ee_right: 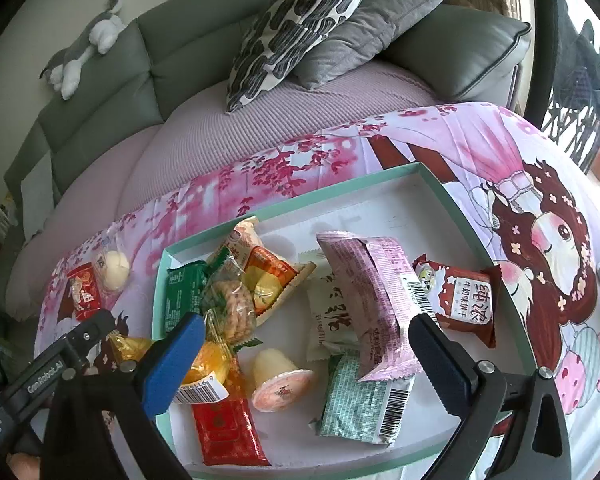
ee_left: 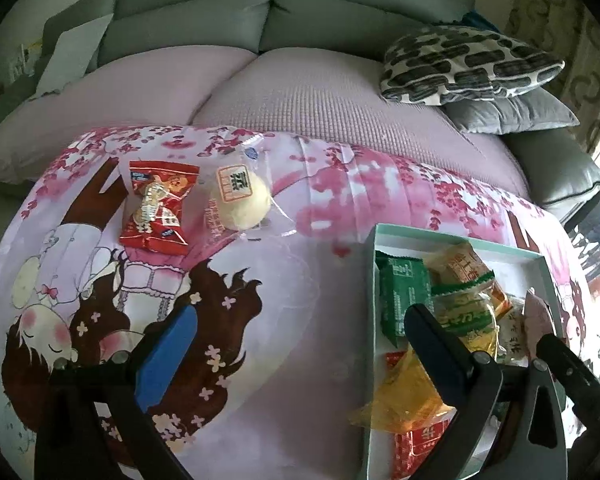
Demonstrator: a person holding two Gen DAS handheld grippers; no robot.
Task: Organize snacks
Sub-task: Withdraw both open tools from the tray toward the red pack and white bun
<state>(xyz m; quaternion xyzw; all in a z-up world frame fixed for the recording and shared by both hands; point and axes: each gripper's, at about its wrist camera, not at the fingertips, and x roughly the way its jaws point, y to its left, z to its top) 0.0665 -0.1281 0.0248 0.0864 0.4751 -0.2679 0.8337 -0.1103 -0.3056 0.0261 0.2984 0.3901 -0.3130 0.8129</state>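
Note:
A shallow mint-green box (ee_right: 300, 200) lies on a pink cartoon-print cloth and holds several wrapped snacks: a pink packet (ee_right: 376, 300), a brown-red packet (ee_right: 460, 300), a jelly cup (ee_right: 282, 380), a green packet (ee_right: 184, 292). Outside the box, to its left, lie a red snack packet (ee_left: 158, 208) and a clear-wrapped pale bun (ee_left: 242, 200); both also show in the right wrist view (ee_right: 85, 292) (ee_right: 114, 270). My left gripper (ee_left: 300, 344) is open and empty, over the cloth by the box's left wall (ee_left: 374, 264). My right gripper (ee_right: 304, 344) is open and empty above the box.
A grey-green sofa (ee_left: 228, 12) with a mauve seat cover runs behind the cloth. A patterned cushion (ee_left: 468, 64) on a grey cushion (ee_left: 512, 112) sits at its right end. A plush toy (ee_right: 84, 44) lies on the sofa back.

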